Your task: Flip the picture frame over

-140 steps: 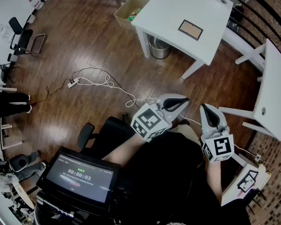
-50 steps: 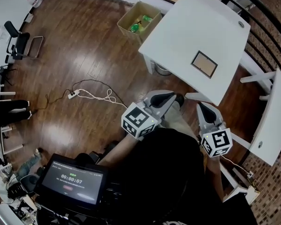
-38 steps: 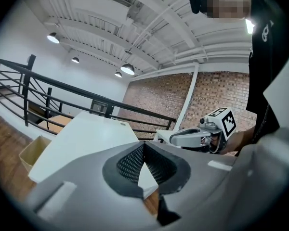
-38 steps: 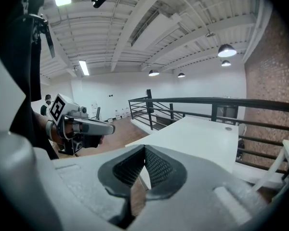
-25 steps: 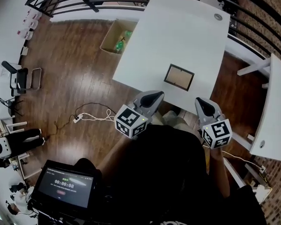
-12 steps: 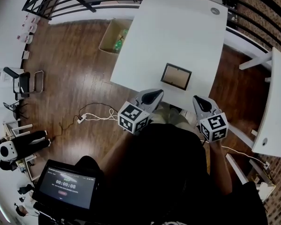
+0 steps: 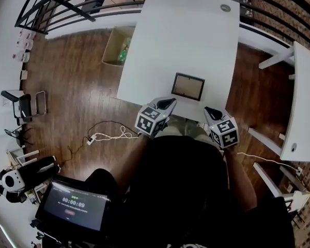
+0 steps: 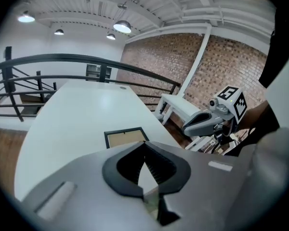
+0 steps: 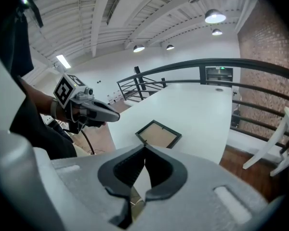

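Note:
The picture frame lies flat near the front edge of the white table, a brown panel inside a thin black border. It also shows in the left gripper view as the frame and in the right gripper view as the frame. My left gripper hovers just short of the table's near edge, below and left of the frame, shut and empty. My right gripper hangs below and right of the frame, also shut with nothing in it. Neither touches the frame.
A cardboard box with green items stands on the wood floor left of the table. A second white table is at the right. A black railing runs behind. A cable and power strip lie on the floor.
Both grippers have come down and closer to the table's near edge, and the frame now sits nearer to them. Their jaws stay shut.

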Motion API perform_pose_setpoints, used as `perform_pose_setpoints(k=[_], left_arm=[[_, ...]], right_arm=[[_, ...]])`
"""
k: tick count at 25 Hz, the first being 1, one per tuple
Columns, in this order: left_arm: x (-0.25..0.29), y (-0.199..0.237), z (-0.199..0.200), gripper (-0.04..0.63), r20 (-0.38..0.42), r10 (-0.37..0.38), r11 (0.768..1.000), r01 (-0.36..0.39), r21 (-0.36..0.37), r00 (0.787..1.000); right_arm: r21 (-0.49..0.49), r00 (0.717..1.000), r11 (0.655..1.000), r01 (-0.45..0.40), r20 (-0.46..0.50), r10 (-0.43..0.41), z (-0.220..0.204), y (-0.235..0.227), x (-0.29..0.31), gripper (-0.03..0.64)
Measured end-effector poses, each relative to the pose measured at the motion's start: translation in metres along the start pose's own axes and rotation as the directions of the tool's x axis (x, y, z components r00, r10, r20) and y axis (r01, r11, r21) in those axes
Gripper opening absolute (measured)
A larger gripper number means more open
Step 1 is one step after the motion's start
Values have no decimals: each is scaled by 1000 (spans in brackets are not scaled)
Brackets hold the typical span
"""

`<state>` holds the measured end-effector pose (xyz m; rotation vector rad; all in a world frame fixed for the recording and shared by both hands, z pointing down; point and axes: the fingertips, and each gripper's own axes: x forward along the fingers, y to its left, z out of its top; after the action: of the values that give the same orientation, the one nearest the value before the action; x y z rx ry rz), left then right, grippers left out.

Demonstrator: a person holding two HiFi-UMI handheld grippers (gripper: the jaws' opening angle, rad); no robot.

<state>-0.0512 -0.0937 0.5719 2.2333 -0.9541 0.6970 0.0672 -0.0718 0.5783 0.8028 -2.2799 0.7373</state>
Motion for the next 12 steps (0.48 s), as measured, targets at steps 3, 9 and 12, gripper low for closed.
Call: perform_pose_setpoints(k=[3,9,12], left_arm=[[15,25,-10,15,-76,16,1000,-15,19,997],[25,40,-36,17,-169,10,999,-2,46,985],[31,36,-43,17,-197,1,999,10,54,980]], right_arm=[[14,999,1000,-14,-50,15,-2,-4,20,57],[79,996,997,3,-85,4,-16,-2,34,75],[81,994,997,12,-111,-2,-26,-5,33,83]])
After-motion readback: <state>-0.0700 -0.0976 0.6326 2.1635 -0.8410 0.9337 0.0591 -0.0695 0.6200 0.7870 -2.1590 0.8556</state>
